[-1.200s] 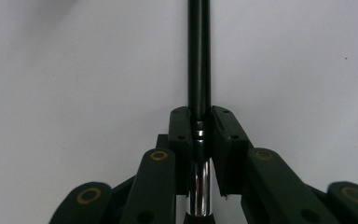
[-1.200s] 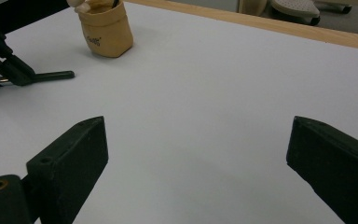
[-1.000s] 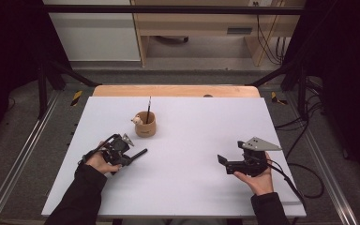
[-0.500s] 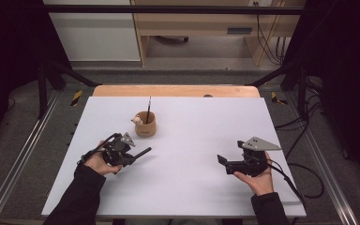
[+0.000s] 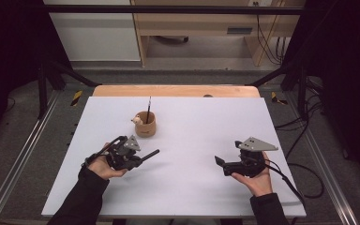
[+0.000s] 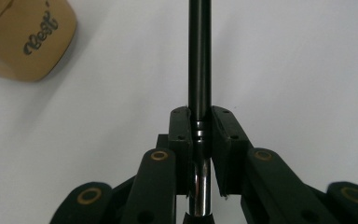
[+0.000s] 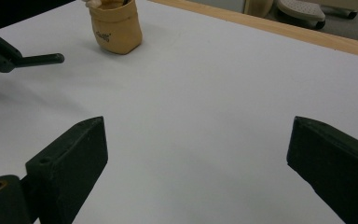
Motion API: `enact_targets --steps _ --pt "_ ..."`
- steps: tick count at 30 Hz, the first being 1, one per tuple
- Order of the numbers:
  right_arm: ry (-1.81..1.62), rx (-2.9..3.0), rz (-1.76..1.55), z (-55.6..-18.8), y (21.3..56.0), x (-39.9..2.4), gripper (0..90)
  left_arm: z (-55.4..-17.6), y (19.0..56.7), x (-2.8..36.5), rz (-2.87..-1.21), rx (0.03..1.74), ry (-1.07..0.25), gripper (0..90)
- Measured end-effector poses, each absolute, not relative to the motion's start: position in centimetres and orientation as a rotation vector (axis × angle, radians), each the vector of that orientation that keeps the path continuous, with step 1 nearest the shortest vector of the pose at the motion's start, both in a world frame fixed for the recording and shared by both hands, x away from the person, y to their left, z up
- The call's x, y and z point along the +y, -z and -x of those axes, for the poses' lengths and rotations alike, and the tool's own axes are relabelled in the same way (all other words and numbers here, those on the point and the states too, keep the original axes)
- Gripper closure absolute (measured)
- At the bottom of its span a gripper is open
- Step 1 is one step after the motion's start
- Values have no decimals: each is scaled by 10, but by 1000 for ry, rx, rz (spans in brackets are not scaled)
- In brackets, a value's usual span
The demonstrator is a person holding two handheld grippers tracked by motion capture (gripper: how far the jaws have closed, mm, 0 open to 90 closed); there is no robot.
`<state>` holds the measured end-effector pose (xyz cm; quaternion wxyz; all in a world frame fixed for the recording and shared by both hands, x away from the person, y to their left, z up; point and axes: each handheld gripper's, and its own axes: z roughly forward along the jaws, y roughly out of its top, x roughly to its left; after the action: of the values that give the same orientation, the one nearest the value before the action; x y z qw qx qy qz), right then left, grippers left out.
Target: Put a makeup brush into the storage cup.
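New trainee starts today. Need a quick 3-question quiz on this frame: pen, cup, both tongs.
1. True or false: the left tongs are clamped on a black pen.
2. What state are the right tongs in? A) shut on the pen B) open, nothing between the jaws C) shut on the cup
3. What stands upright in the tan cup on the white table?

Key:
1. True. The pads press on the pen's shaft, and its free end sticks out past the jaws.
2. B. The jaws stand wide apart over bare table.
3. A thin dark stick, likely another pen; too small to tell for sure.
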<state>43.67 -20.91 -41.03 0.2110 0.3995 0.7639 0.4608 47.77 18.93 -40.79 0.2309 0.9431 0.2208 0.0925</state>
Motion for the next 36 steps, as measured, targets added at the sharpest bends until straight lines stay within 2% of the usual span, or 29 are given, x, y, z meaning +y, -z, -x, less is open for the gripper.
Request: enact_targets --steps 36 --pt "-1195 2211 -925 -434 387 -173 64 -474 392 156 -2593 433 -211 786"
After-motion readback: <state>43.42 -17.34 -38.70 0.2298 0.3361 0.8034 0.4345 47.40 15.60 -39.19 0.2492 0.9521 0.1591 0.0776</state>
